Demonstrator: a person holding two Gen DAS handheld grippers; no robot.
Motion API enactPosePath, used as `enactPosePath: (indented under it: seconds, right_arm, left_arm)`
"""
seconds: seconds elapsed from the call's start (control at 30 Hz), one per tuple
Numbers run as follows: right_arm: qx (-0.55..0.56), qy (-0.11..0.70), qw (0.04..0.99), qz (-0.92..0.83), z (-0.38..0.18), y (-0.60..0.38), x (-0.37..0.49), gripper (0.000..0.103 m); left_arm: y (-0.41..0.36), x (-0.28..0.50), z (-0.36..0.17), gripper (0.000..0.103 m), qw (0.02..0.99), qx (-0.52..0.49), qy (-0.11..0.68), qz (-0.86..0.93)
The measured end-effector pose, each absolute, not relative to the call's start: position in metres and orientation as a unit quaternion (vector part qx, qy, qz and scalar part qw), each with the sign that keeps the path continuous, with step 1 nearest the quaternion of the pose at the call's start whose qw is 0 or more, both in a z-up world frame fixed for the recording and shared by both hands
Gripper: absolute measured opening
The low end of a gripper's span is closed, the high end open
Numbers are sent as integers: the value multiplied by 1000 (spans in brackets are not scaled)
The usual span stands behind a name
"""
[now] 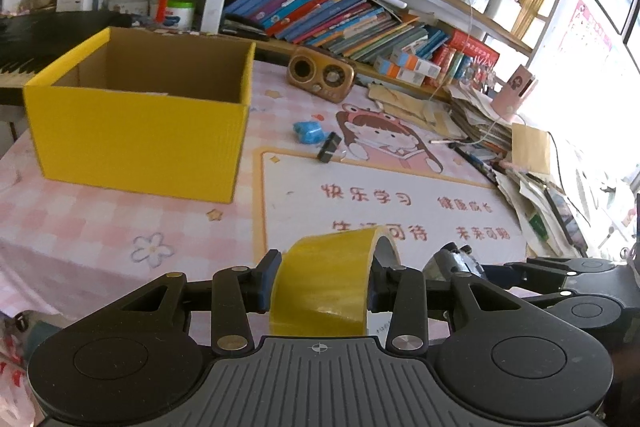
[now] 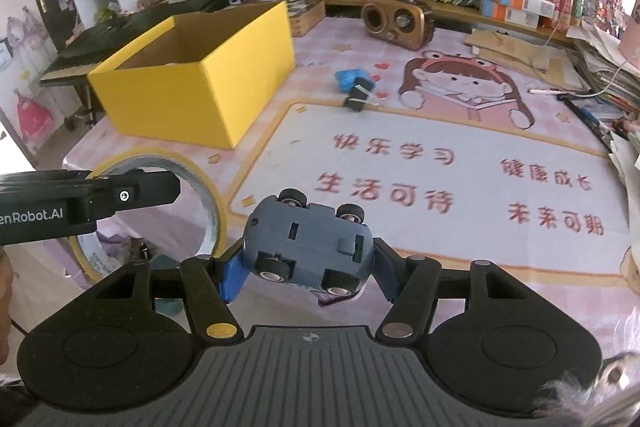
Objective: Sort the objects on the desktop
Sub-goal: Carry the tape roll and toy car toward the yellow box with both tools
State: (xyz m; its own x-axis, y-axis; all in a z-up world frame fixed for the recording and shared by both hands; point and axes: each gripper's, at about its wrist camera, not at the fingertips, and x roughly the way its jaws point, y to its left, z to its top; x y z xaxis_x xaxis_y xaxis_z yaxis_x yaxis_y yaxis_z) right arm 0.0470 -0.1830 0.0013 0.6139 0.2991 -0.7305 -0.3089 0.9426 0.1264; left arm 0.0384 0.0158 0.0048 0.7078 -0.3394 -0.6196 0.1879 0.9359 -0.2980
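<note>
The left tongs pinch a roll of yellow tape upright across its width, raised above the pink desk. The right tongs clamp a blue toy car, wheels turned up, just beside it. Ahead on the desk stand an open yellow box, a blue crumpled object and a black clip
</note>
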Motion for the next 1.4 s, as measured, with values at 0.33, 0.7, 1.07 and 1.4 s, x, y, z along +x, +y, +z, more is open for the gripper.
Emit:
enactPosePath:
  seconds: [0.33, 0.7, 1.07, 1.4]
  right_arm:
    - [-12, 404, 895, 187, 1, -145, 30, 61]
    - [-36, 396, 887, 232, 4, -101, 27, 61]
    - [-60, 385, 879, 274, 9, -69, 32, 61]
    - [-62, 388, 873, 288, 10, -60, 43, 61]
  left_arm:
    - [50, 19, 5, 39, 921, -111, 349, -133]
    - [92, -1, 8, 39, 931, -132, 331, -83]
    - [114, -8, 12, 39, 934, -145, 321, -51]
    - [129, -3, 14, 39, 935, -165, 313, -26]
